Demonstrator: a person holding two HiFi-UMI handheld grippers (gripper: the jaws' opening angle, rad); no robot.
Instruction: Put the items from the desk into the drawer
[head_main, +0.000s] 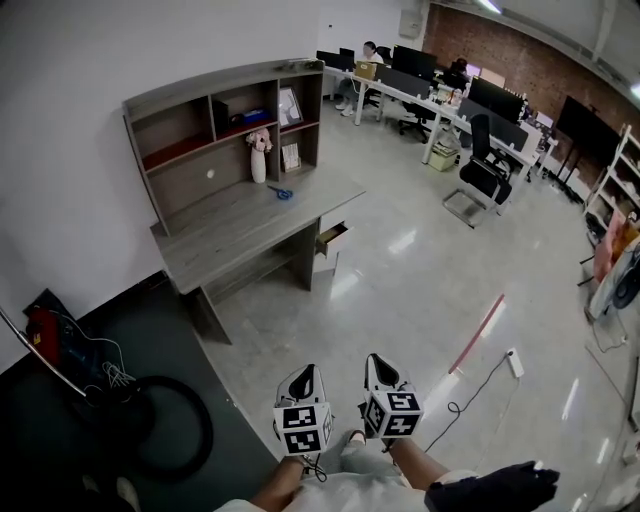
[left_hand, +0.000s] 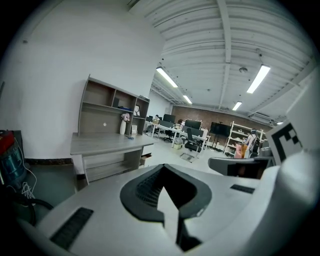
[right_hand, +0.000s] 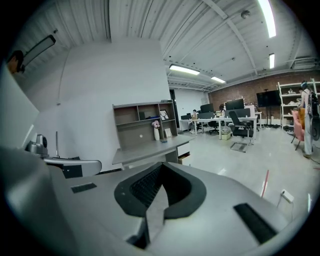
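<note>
The grey desk (head_main: 235, 225) with its shelf unit stands across the floor, far from both grippers. A pair of blue scissors (head_main: 282, 192) lies on the desktop beside a white vase of pink flowers (head_main: 259, 158). The drawer (head_main: 333, 237) at the desk's right end is partly pulled out. My left gripper (head_main: 304, 384) and right gripper (head_main: 384, 374) are held side by side close to the body, both shut with nothing between the jaws. The left gripper view shows its gripper (left_hand: 167, 187) aimed toward the desk (left_hand: 107, 144); the right gripper (right_hand: 155, 189) faces the desk (right_hand: 150, 148) too.
A dark mat with a black hoop of cable (head_main: 165, 425) and a red device (head_main: 42, 335) lies left of the desk. A power strip (head_main: 515, 362) with its cord and a red floor line (head_main: 478, 333) are at the right. Office desks and chairs (head_main: 482, 172) fill the back.
</note>
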